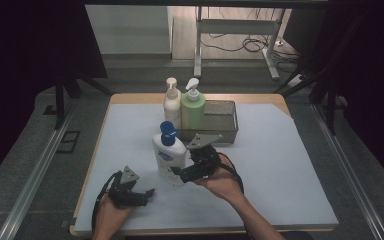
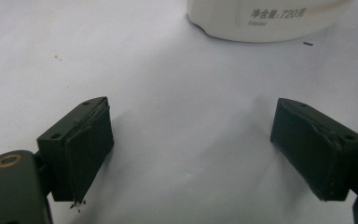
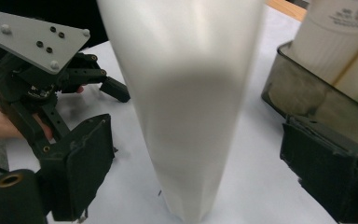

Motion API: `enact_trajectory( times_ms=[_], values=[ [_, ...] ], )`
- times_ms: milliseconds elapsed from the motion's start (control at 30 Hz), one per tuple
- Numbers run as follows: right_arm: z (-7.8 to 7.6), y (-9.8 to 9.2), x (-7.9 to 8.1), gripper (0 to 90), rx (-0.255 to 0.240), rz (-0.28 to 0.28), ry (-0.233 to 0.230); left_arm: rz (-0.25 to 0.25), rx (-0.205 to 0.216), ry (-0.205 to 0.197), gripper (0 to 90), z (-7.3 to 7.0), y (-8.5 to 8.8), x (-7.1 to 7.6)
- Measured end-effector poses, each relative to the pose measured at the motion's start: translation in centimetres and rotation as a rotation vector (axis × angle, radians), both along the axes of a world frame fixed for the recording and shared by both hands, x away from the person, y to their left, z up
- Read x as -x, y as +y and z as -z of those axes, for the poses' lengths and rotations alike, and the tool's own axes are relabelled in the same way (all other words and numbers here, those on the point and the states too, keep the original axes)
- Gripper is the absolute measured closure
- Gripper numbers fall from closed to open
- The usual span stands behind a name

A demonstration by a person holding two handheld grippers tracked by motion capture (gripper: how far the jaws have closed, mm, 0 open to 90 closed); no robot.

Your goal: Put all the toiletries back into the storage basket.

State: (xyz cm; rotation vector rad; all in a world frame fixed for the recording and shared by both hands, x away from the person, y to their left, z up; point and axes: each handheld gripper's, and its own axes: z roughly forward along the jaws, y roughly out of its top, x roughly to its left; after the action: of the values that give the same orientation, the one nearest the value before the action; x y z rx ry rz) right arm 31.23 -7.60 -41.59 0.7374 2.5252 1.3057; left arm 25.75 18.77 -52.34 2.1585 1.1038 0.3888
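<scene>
Apparently untouched — white bottle (image 3: 186, 107) between right tool (image 3: 200, 177) jaws.

Lab recording bay.
Black curtains (image 1: 25, 45) are enclosing a covered worktop (image 1: 280, 165); cables (image 1: 245, 45) are trailing beneath a frame (image 1: 215, 25).
</scene>
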Motion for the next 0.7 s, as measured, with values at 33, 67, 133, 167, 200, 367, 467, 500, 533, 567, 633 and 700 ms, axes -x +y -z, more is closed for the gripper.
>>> enact_trajectory(
  times_ms=[33, 67, 133, 167, 200, 367, 467, 500, 533, 567, 633, 700],
  values=[
    [0.0, 0.2, 0.0, 11.5, 0.002, -0.003, -0.005, 0.0, 0.0, 0.0, 12.8, 0.0, 0.0, 0.0],
    [-0.1, 0.7, -0.1, 13.0, 0.002, -0.008, -0.012, 0.0, 0.0, 0.0, 12.8, 0.0, 0.0, 0.0],
    [0.0, 0.9, -0.2, 13.2, 0.003, -0.006, -0.014, 0.0, 0.001, 0.0, 12.8, 0.0, 0.0, 0.0],
    [0.0, 1.1, -0.3, 13.4, 0.008, -0.006, -0.015, 0.0, 0.0, 0.0, 12.8, 0.0, 0.0, 0.0],
    [0.0, 1.5, -0.5, 14.3, 0.018, -0.005, -0.022, 0.0, 0.0, 0.0, 12.8, 0.0, 0.0, 0.0],
    [0.1, 2.3, -0.6, 18.4, 0.018, -0.007, -0.04, 0.0, 0.0, 0.001, 12.8, 0.0, 0.0, 0.0],
    [0.2, 2.7, -0.8, 20.3, 0.03, -0.008, -0.055, 0.0, 0.0, 0.0, 12.8, 0.0, 0.0, 0.0],
    [0.2, 2.7, -0.8, 20.3, 0.03, -0.008, -0.055, 0.0, 0.0, 0.0, 12.8, 0.0, 0.0, 0.0],
    [0.3, 2.8, -0.9, 20.7, 0.033, -0.008, -0.057, 0.0, 0.0, 0.0, 12.8, 0.0, 0.0, 0.0],
    [0.4, 3.0, -0.9, 21.0, 0.035, -0.006, -0.055, 0.0, 0.0, 0.0, 12.8, 0.0, 0.0, 0.0],
    [0.5, 3.3, -1.0, 21.6, 0.039, -0.007, -0.057, 0.0, 0.0, 0.0, 12.8, 0.0, 0.0, 0.0],
    [0.6, 3.6, -1.1, 23.7, 0.04, -0.01, -0.059, 0.0, 0.0, 0.0, 12.7, 0.0, 0.0, 0.0]
  ],
)
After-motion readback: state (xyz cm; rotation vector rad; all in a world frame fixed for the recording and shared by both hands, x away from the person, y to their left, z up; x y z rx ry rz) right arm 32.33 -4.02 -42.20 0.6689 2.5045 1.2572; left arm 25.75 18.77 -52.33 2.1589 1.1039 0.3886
